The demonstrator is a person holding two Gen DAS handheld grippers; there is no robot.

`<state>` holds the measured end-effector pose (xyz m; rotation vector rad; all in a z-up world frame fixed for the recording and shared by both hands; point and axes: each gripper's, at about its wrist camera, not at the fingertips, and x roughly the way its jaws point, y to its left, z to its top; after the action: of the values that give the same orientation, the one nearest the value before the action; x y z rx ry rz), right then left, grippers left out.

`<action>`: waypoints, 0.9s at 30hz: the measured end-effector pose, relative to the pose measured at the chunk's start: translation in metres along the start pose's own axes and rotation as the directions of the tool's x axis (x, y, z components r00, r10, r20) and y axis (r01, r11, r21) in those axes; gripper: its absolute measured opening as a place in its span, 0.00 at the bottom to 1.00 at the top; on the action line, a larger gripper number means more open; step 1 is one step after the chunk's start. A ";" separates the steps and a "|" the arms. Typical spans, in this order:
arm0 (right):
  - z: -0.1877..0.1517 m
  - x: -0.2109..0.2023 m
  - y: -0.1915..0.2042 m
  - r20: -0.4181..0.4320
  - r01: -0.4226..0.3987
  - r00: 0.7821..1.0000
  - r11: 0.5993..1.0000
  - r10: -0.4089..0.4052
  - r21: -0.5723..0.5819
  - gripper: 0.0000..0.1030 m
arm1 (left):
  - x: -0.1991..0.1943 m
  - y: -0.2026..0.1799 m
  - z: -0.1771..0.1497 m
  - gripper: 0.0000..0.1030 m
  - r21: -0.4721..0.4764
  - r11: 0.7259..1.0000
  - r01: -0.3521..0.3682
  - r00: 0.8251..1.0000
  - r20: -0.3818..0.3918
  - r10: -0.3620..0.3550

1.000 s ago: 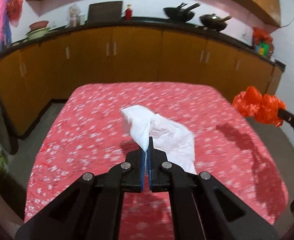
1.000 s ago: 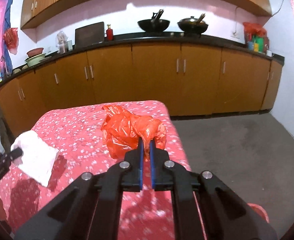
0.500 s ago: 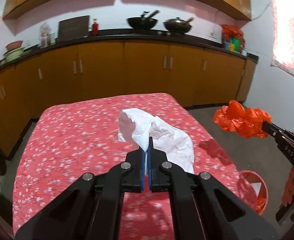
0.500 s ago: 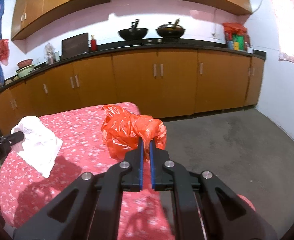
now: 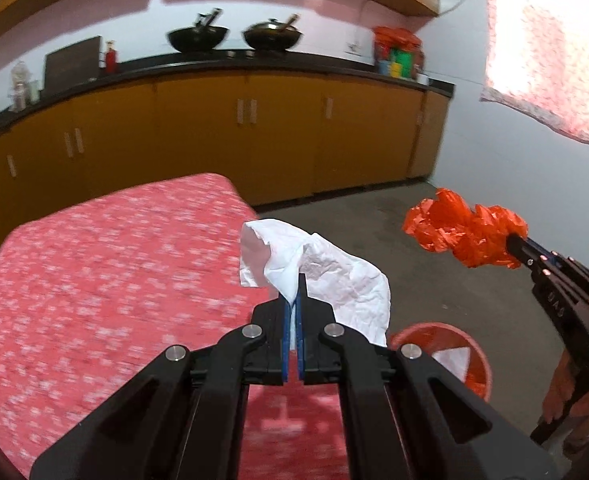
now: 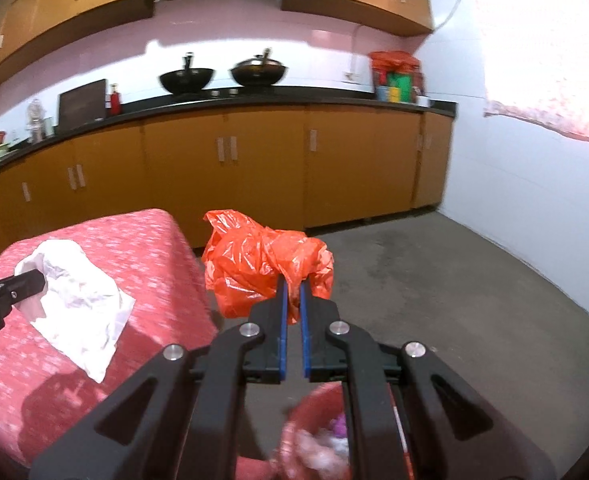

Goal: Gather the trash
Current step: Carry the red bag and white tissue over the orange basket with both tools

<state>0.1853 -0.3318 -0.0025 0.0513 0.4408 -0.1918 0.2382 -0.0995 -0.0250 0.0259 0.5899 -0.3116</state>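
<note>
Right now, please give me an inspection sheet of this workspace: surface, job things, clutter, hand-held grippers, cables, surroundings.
Surface: table under red flowered cloth, bare where visible.
Job's things: crumpled white paper sheet and crumpled orange plastic bag, both held in the air; round red plastic bin on the floor, with white scrap inside.
Clutter: nothing seen on the table.
Grippers: left hand-held gripper shut on the paper; right hand-held gripper shut on the bag.
Cables: thin wire on the white wall.
Surroundings: orange-brown wooden cabinets, two black woks on a dark counter, grey floor.
</note>
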 end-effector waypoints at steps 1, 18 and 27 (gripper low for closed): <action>-0.005 -0.001 -0.008 -0.002 0.021 1.000 1.000 -0.021 0.003 0.07 | 0.003 -0.010 -0.002 0.02 0.002 1.000 0.018 1.000 -0.007 -0.018; -0.081 0.013 -0.112 -0.112 0.250 0.964 0.965 -0.241 0.078 0.07 | 0.062 -0.137 -0.045 0.02 0.126 0.982 0.139 0.984 -0.130 -0.122; -0.108 0.030 -0.134 -0.178 0.272 0.952 0.956 -0.250 0.111 0.07 | 0.088 -0.180 -0.064 0.02 0.209 0.965 0.159 0.976 -0.184 -0.121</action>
<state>0.1402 -0.4590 -0.1144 0.1419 0.5970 -0.4820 0.2195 -0.2883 -0.1149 0.2297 0.7251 -0.5168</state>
